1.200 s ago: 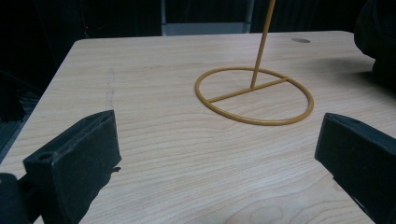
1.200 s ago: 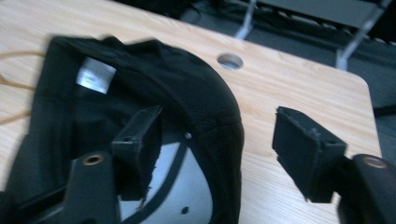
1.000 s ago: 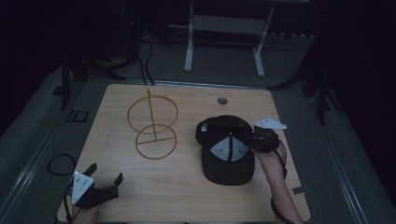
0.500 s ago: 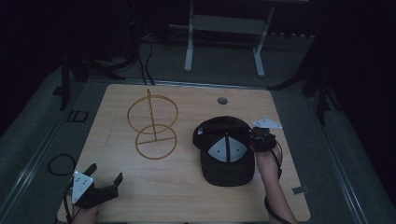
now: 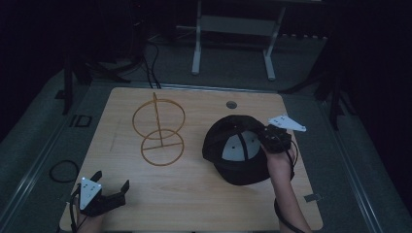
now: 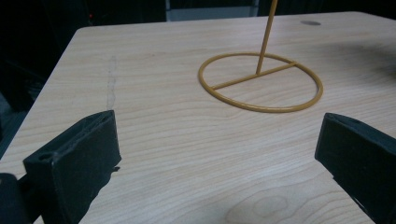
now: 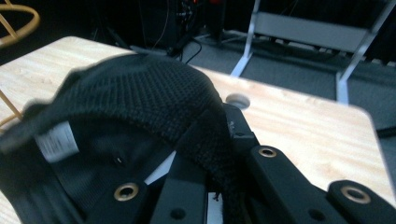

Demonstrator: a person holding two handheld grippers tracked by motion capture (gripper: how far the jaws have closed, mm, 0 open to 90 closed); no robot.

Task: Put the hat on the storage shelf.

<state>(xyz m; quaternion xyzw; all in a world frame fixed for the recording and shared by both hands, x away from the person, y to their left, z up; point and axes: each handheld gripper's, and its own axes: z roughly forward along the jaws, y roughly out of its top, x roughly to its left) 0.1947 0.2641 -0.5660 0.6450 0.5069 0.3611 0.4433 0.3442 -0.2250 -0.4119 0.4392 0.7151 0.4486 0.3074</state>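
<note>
**High view to gripper views: cap pinched at its rim, left claw idle**

High view: the table [image 5: 194,194] is pale wood with a small round hole [image 5: 231,104] near its far edge. On its left half stands a yellow wire stand [image 5: 159,131], a ring base with an upright post and a second ring on top. The black cap [image 5: 238,150] lies on the right half, inside up, with pale panels showing inside the crown. The right gripper [image 5: 268,138] sits at the cap's right rim, its grey plate pointing off to the right and the hand [image 5: 279,162] below it. The cap's near edge rests on the wood. The left gripper [image 5: 104,194] rests at the near left corner, well apart from stand and cap, its jaws spread.

Left gripper view: the two black jaws stand wide with bare wood between them. The stand's ring base [image 6: 260,81] lies ahead on the table, the post rising from its crossbar.

Right gripper view: the cap [image 7: 140,93] is close to the lens, its mesh crown bulging up and a white label visible inside. A fold of the rim fabric is clamped between the jaws, which have just closed tight on it. Beyond the cap lie the table's far edge, the hole [image 7: 237,100], and a grey frame [image 7: 303,28] on the floor.
</note>
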